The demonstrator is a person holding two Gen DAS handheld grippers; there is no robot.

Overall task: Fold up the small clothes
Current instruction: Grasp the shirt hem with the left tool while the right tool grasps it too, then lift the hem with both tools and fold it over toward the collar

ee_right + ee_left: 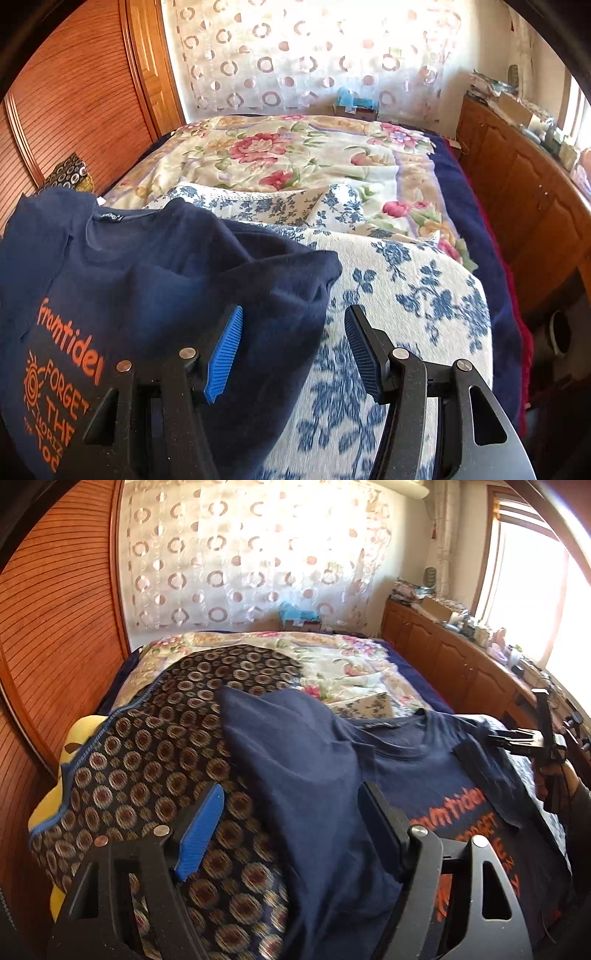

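A navy T-shirt (332, 775) with orange lettering lies front up on the bed, its left side folded in over the chest. My left gripper (291, 812) hovers open over that folded part, nothing pinched between its pads. In the right wrist view the same T-shirt (147, 277) fills the lower left, its right sleeve bunched up. My right gripper (293, 347) stands open at the sleeve's edge, the left pad over navy cloth, the right pad over the blue-flowered cover. The right gripper (517, 738) also shows at the shirt's far side, held by a hand (554, 779).
The T-shirt rests on a dark circle-patterned cloth (166, 738) and a white blue-flowered cover (406, 295). Behind lies a rose-patterned blanket (295, 155). A wooden wardrobe (55, 609) stands left, a cluttered wooden cabinet (443, 653) right under a window. Something yellow (81, 734) shows at the left.
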